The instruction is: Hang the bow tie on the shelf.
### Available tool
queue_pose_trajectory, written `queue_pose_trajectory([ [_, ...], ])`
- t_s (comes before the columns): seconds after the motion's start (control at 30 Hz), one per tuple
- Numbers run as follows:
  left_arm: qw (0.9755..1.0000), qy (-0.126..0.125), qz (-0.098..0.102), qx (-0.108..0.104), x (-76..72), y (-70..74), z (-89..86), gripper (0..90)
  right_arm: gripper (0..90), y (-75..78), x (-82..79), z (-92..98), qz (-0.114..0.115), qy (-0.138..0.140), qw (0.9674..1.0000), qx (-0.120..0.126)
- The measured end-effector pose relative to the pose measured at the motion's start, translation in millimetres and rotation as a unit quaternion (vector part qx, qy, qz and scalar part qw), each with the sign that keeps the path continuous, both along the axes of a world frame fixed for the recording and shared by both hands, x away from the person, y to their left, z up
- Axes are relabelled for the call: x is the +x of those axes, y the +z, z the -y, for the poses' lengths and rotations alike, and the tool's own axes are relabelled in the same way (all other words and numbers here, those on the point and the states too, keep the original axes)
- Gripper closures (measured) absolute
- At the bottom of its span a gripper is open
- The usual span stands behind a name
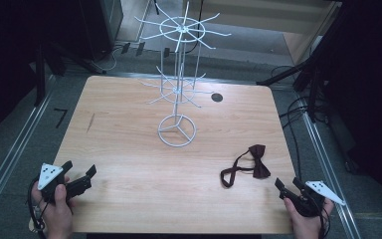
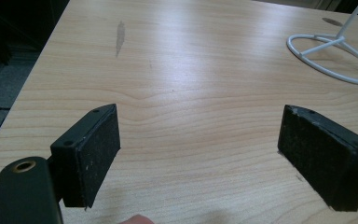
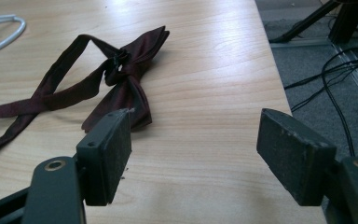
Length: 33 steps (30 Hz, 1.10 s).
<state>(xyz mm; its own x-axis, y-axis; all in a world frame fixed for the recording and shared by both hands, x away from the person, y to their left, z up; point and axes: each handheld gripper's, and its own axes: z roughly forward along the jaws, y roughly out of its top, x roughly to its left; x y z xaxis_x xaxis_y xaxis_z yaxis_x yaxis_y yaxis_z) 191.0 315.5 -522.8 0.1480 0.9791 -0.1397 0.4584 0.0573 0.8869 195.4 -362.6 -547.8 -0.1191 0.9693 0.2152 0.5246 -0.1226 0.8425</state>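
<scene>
Overhead, whole wire rack [image 1: 178, 79]; beside right tongs [image 3: 193, 154], bow tie [image 3: 126, 70].

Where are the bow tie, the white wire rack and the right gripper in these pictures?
bow tie [image 1: 258, 160]: high view, on the dark red bow itself.
white wire rack [image 1: 177, 131]: high view, on its ring base on the table.
right gripper [image 3: 193, 156]: right gripper view, midway between its open jaws.

Two black handheld grippers [image 1: 82, 178] [image 1: 286, 188], each with flat padded fingers [image 2: 95, 149], a grey triangular plate and trailing black cable.
</scene>
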Motion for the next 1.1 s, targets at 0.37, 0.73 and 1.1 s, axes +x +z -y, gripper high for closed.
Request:
queue_pose_trajectory([
  [0.37, 1.0, 0.003, 0.005, -0.003, -2.2, -0.2, -0.3, 13.6, 21.7, 26.3, -3.5, -8.6, 0.0, -0.011, 0.9998, 0.017],
  [0.73, 1.0, -0.001, 0.004, -0.005, -1.8, -0.2, -0.8, 13.5, 13.0, 48.8, 18.5, -46.9, -0.045, 0.047, 0.9976, -0.024],
  [1.1, 0.9999, -0.005, -0.006, -0.008, -0.5, -0.2, -1.5, 13.5, 0.0, 57.3, 58.6, -69.6, -0.146, 0.054, 0.9876, 0.024],
])
